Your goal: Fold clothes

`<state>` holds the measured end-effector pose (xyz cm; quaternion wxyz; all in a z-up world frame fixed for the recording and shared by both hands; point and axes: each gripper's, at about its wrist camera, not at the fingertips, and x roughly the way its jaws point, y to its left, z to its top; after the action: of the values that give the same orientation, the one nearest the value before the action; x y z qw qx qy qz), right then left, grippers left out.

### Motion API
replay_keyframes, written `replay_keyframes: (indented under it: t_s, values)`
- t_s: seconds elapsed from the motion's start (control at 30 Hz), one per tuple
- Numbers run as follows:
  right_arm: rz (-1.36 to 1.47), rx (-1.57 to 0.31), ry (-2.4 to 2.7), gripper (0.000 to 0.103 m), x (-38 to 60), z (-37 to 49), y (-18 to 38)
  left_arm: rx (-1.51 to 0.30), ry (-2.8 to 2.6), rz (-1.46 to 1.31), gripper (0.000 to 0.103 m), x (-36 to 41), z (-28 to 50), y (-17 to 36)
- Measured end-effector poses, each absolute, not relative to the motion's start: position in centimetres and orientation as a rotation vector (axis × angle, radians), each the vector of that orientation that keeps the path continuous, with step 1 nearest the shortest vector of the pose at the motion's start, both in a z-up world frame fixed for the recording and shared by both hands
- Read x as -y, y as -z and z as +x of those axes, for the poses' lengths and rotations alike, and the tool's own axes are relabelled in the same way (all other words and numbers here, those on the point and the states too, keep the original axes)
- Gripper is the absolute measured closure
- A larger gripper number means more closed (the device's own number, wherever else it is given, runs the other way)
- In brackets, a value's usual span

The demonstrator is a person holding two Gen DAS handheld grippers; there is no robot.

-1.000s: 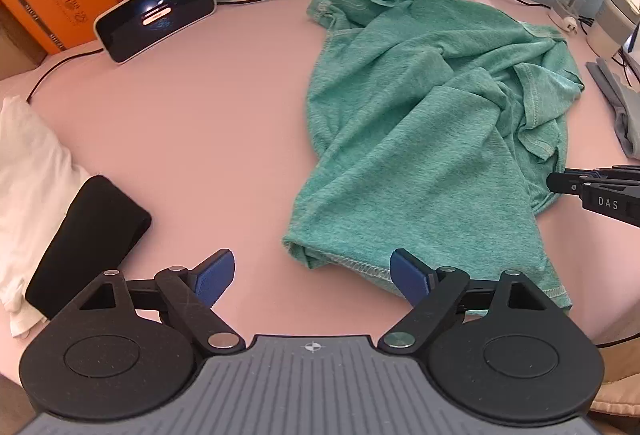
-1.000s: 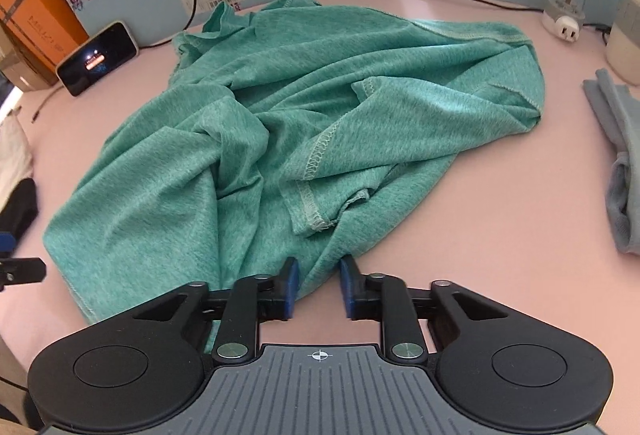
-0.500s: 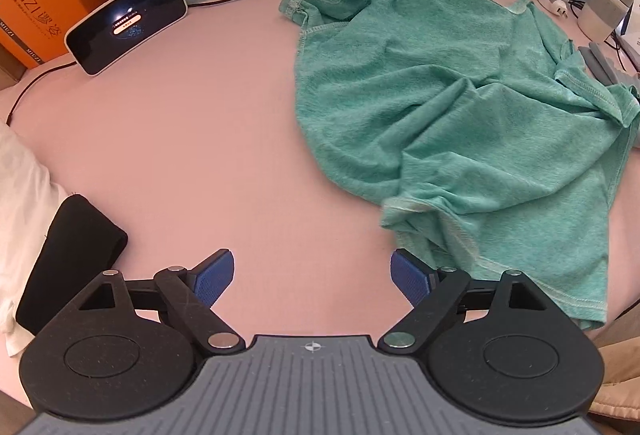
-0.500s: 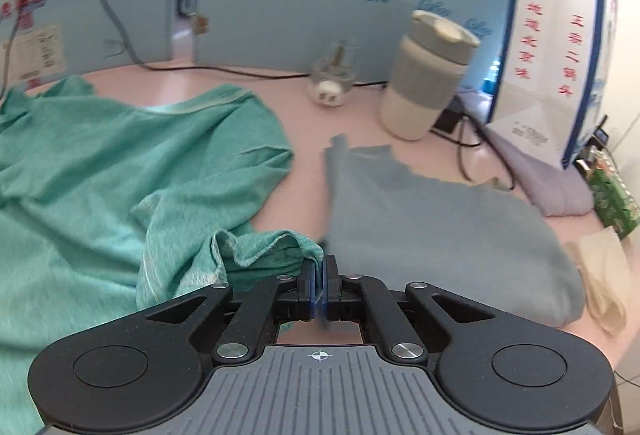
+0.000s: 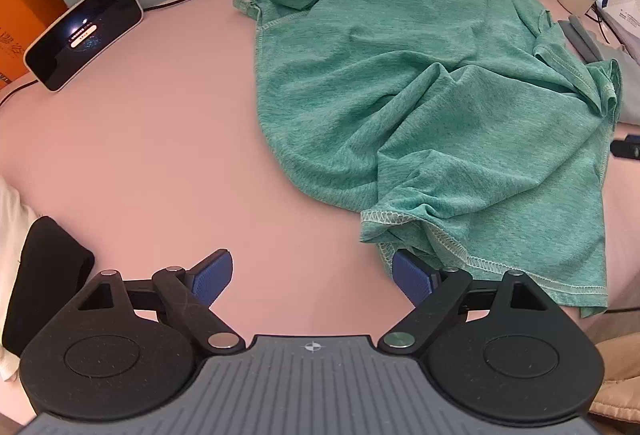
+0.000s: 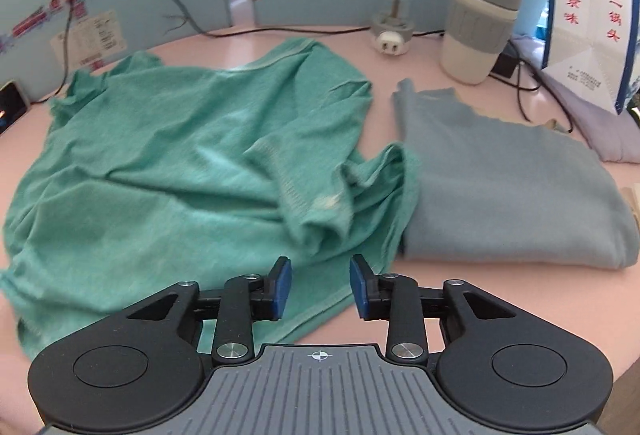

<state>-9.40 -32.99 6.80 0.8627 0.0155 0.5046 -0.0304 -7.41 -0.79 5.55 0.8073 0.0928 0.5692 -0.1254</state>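
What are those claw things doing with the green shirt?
A person holds two grippers and is folding clothes. The green shirt lies crumpled on the pink table. The right gripper has just been opening, with nothing pinched between its pads, the shirt's edge lying under it. The left gripper is wide open beside the shirt's hem. A grey garment already lies folded nearby.

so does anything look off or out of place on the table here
Yes: the green t-shirt lies crumpled, not flat, and one bunched edge spills over onto the folded grey garment beside it. The right tool hangs open over its hem, gripping nothing.
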Motion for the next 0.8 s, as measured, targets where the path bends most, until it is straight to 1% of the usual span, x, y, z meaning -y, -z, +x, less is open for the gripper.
replay_keyframes:
  t_s: [0.07, 0.17, 0.2, 0.27, 0.3, 0.33, 0.47, 0.5, 0.57, 0.6, 0.63, 0.67, 0.8]
  values:
    - [0.048, -1.108, -0.01, 0.064, 31.5, -11.2, -6.7, -1.218, 0.284, 0.203, 0.016, 1.1, -7.4, -5.3]
    - [0.071, -1.191, -0.087, 0.056, 29.7, -13.7, -6.1, -1.221, 0.306, 0.212, 0.016, 1.5, -7.3, -4.8]
    - [0.072, -1.214, -0.112, 0.055, 29.1, -14.4, -5.9, -1.222, 0.314, 0.216, 0.016, 1.6, -7.3, -4.6]
    - [0.069, -1.234, -0.135, 0.053, 28.3, -15.3, -5.7, -1.226, 0.333, 0.225, 0.016, 1.9, -7.3, -4.3]
    - [0.075, -1.232, -0.13, 0.05, 28.1, -15.5, -5.6, -1.227, 0.344, 0.236, 0.016, 2.1, -7.3, -4.1]
    - [0.083, -1.231, -0.127, 0.048, 27.9, -15.7, -5.5, -1.227, 0.353, 0.247, 0.016, 2.2, -7.4, -4.0]
    - [0.075, -1.234, -0.153, 0.048, 26.3, -16.3, -4.6, -1.226, 0.385, 0.274, 0.016, 2.5, -7.7, -3.7]
    - [0.057, -1.238, -0.168, 0.05, 25.7, -16.4, -4.3, -1.226, 0.391, 0.279, 0.016, 2.6, -7.7, -3.6]
    - [0.019, -1.23, -0.172, 0.061, 24.8, -16.9, -4.0, -1.225, 0.401, 0.286, 0.016, 2.5, -7.8, -3.6]
    - [0.0, -1.222, -0.167, 0.07, 24.4, -17.1, -3.9, -1.223, 0.405, 0.289, 0.016, 2.5, -7.8, -3.6]
    - [-0.013, -1.216, -0.16, 0.092, 24.2, -17.4, -3.9, -1.221, 0.41, 0.289, 0.016, 2.5, -7.8, -3.6]
    - [-0.012, -1.217, -0.143, 0.096, 24.3, -17.5, -4.1, -1.219, 0.415, 0.287, 0.016, 2.4, -7.8, -3.6]
    - [-0.032, -1.232, -0.015, 0.097, 26.2, -19.0, -5.2, -1.214, 0.436, 0.282, 0.016, 2.2, -7.7, -3.8]
